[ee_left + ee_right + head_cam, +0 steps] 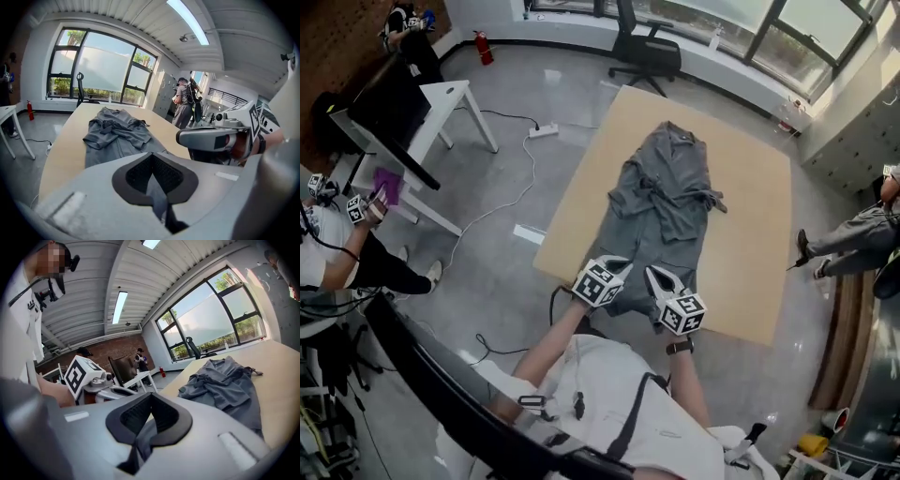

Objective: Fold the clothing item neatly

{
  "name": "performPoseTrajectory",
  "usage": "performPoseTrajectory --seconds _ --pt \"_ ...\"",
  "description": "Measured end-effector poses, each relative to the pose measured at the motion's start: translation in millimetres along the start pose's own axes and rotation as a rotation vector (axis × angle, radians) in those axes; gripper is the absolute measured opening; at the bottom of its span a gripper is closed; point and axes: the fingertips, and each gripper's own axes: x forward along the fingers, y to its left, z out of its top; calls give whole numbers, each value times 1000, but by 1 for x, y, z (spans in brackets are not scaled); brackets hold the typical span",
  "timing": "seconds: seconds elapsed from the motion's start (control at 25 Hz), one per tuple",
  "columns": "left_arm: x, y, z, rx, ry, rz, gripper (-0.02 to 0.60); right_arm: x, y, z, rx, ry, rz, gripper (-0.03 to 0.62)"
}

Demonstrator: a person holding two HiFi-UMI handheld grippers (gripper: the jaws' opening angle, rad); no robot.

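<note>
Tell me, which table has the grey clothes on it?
The big tan table, where the grey garment lies spread out; the white desk stands apart at the left.

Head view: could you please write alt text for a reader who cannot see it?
Seen from above, a grey garment lies lengthwise on a tan table, and a person's left gripper and right gripper pinch its near hem. An office chair stands beyond the table.

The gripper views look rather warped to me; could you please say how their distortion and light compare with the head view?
Left gripper view: fisheye, dark corners, the window washed pale, the grey garment sharp. Right gripper view: same bulge, ceiling lamp bright. Head view: milder bend, even daylight.
</note>
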Motion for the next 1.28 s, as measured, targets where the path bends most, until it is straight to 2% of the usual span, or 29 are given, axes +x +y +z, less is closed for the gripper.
performPoseTrajectory --seconds 0.08,0.24,0.4,0.56,0.68,0.84,0.96,1.04,1.16,1.28 --pt "-3 -32 -8 -2 -17 11 0 -31 12 -18 31 -8 12 -2" --pt "-3 -84 -34 8 -3 5 0 -74 19 -67 146 11 -20 -2" --pt "-11 -103 -44 31 13 -10 0 -93 31 -78 142 25 -42 -2" --pt "-16 -85 -48 73 20 -15 0 -92 12 -72 127 -6 -140 -2" --pt "-24 -53 -62 95 41 46 0 -91 -4 -76 129 21 -188 -3" --pt "-31 -23 -97 52 90 122 2 -116 -22 -104 176 58 -289 4" --pt "-40 1 -136 20 169 183 20 -131 -41 -138 228 103 -381 21" --pt "-49 17 -156 -2 211 217 53 -139 -52 -163 251 154 -441 58" --pt "-55 45 -179 -74 259 251 106 -143 -74 -195 295 216 -523 163" --pt "-53 64 -215 -172 342 245 183 -148 -91 -235 379 281 -601 356"
